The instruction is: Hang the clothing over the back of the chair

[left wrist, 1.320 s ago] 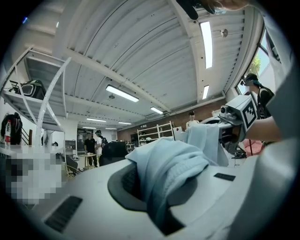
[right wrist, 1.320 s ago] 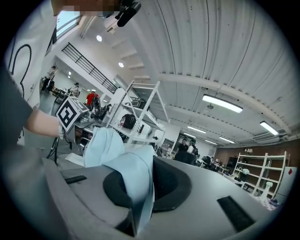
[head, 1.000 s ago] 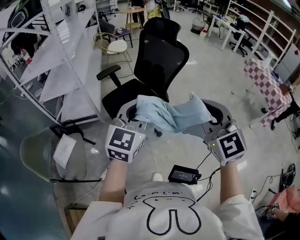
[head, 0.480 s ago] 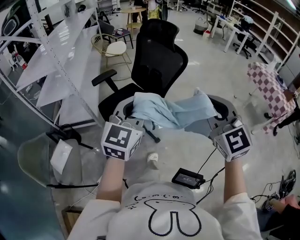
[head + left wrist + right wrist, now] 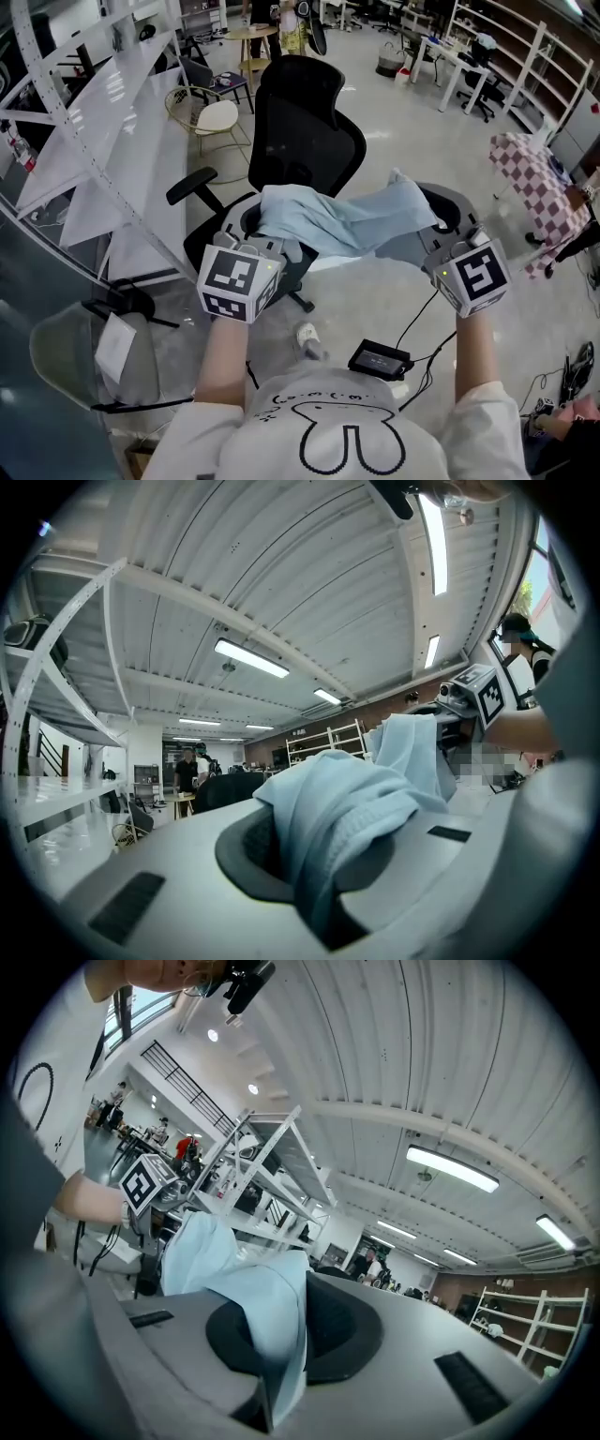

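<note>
A light blue, soft knitted garment is held up in the air between the two grippers, above the pale floor. Its long axis runs left to right across the head view, roughly level, with one bunched end at each gripper. One corner stands up near the right end.

The left gripper has its grey fingers pressed together on a thick fold of the garment's left end. The fold spills over the dark pads in the left gripper view. The right gripper pinches the right end the same way. In its own view a thinner flap of the fabric drops between its closed fingers.

Just beyond the garment stands a black mesh office chair with a headrest. The garment's far edge overlaps the bottom of the chair's back in the head view, and whether they touch cannot be told. A small black box with cables hangs near the person's waist.
</note>
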{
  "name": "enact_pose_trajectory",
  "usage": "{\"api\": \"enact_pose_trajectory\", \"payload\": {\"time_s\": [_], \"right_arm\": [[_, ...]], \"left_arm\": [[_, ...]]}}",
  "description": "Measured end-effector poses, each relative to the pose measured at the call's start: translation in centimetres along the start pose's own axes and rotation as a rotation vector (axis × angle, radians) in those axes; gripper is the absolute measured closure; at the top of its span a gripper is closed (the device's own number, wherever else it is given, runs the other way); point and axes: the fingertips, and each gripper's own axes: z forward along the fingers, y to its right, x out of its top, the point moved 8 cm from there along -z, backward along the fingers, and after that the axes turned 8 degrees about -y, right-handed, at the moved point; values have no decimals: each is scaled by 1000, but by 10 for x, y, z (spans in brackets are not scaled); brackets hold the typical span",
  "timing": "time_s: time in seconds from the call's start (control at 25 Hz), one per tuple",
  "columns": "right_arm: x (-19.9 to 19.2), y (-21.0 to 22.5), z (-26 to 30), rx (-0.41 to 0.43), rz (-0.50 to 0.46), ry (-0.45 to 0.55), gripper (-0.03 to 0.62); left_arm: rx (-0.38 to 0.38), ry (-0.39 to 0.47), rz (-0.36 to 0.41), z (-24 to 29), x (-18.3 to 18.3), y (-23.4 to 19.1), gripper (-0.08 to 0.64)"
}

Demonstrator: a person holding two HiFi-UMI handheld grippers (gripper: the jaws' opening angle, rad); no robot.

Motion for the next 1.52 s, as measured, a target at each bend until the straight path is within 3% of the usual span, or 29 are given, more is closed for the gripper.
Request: {"api": "enact_pose_trajectory", "payload": {"time_s": [0.64,1.52], "right_arm": [[2,143,162,31,-92,51,546],[-2,254,310,-55,-253,-21,546]], "left_arm": [[41,-13,11,150,38,-111,523],[74,-55,-50,261,77,-188,523]]}}
